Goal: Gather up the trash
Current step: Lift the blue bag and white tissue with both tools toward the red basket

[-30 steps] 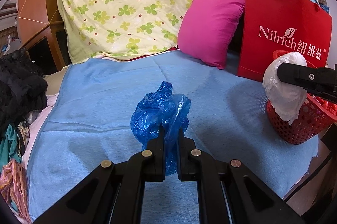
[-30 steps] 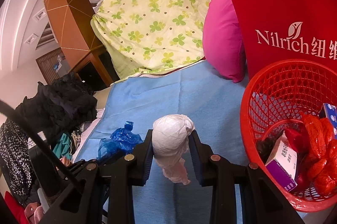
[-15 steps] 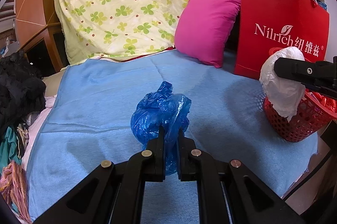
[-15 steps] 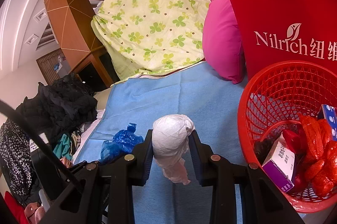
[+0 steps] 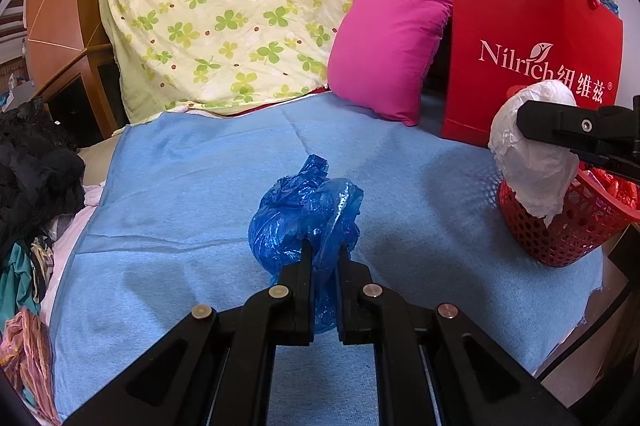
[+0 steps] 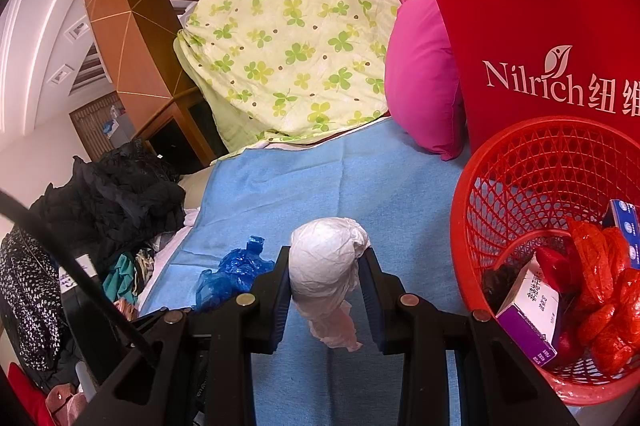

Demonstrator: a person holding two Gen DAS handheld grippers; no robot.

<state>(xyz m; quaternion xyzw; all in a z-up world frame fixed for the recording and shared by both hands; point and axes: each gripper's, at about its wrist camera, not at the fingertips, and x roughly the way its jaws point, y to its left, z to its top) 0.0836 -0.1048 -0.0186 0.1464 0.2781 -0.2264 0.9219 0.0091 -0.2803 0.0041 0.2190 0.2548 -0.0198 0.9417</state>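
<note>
Two trash bundles gripped above the blue bed sheet point(image 5: 200, 185)

Your right tool point(image 6: 324, 266) clamps the white wad point(image 6: 324, 262) left of the red basket point(image 6: 520, 161) (already holding trash); your left tool point(image 5: 323, 254) pinches the blue bag point(image 5: 296, 222).

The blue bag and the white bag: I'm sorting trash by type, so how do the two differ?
The blue bag is glossy, translucent film; the white bag is matte and opaque. The blue bag is pinched thin by the left gripper; the white bag is a rounder wad, with a tail hanging below, in the right gripper. The white bag is nearer the red basket. Both are crumpled plastic, each clamped.
</note>
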